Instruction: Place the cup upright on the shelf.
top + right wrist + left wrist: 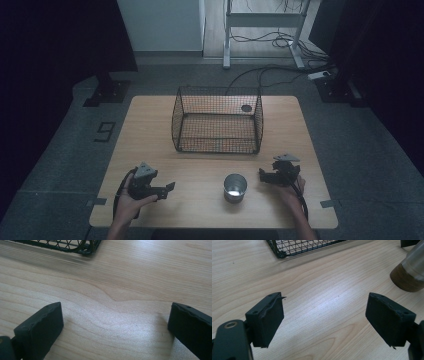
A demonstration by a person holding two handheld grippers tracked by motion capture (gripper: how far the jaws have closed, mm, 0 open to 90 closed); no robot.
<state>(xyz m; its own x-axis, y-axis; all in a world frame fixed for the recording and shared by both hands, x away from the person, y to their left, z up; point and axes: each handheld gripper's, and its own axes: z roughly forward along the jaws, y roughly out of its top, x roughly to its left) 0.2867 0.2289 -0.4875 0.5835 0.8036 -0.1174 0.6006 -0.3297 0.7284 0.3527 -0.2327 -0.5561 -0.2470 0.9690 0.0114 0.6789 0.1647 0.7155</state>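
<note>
Two grippers, left gripper (150, 186) and right gripper (280, 173), hover low with fingers apart, empty. Metal cup (235, 187) stands lower centre, below the wire basket (218, 122); likely best approached level, straddling its wall.

The high view looks forward and down from above the near edge of the pale wooden table (150, 125). Each gripper view sits low, close over the tabletop, facing past its own black jaws toward the black wire-mesh basket (294, 246) (72, 246) beyond them.
</note>
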